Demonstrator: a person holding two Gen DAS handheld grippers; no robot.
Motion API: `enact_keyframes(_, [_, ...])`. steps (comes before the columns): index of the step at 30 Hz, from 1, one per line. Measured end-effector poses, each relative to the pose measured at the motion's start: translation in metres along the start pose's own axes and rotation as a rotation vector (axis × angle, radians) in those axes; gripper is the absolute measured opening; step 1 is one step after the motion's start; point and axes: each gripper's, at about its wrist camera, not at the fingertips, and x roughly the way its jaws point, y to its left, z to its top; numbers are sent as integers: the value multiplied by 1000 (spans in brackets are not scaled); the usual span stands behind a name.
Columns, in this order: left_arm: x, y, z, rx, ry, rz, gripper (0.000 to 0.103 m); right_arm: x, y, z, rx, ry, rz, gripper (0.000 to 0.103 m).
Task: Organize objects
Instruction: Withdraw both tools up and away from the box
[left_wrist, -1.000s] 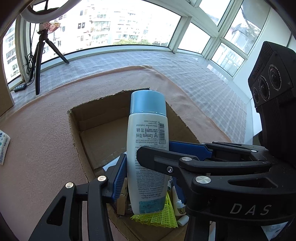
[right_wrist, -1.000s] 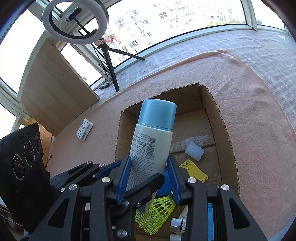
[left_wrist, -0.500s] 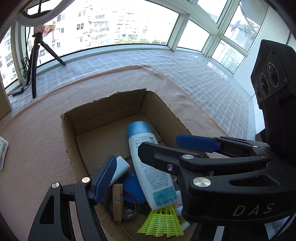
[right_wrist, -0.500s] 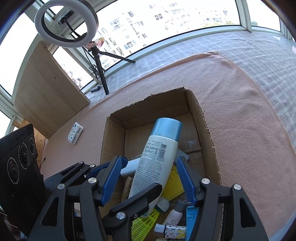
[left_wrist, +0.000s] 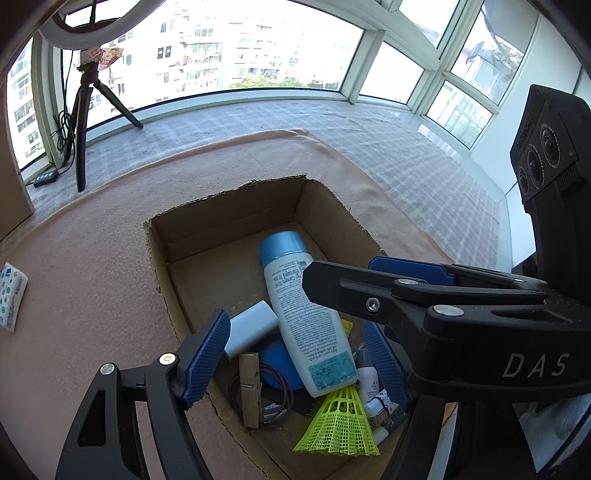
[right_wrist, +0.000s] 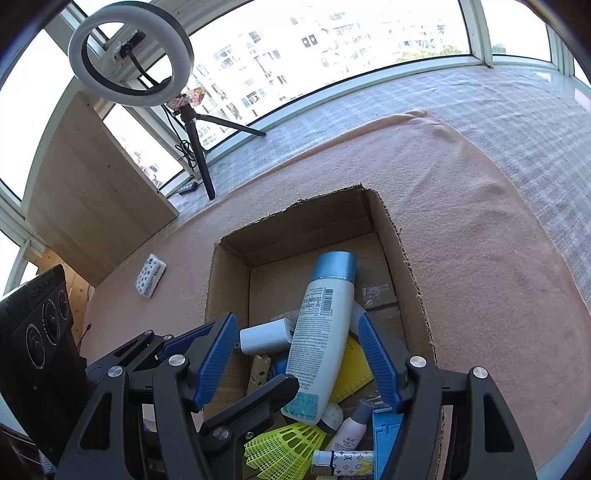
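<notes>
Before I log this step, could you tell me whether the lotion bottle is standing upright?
No, the lotion bottle lies tilted on other items in the cardboard box.

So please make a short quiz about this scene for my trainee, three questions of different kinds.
1. True or false: the bottle stands upright in the box.
2. The yellow shuttlecock lies: A) on the cloth, B) in the box, C) on the windowsill.
3. Fill in: the packet lies ___ the box.

Key:
1. False; it lies tilted on other things.
2. B.
3. Outside, on the pink cloth.
</notes>
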Motion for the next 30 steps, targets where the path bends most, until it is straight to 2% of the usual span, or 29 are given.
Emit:
enact_keyframes(23, [-81,51,-32,-58,-61,53,78,-13,55,-22,-29,-20,53,65])
enact_keyframes(30, [-110,79,-44,-95,-86,102,78,-10,83,-28,-65,-21,71,65])
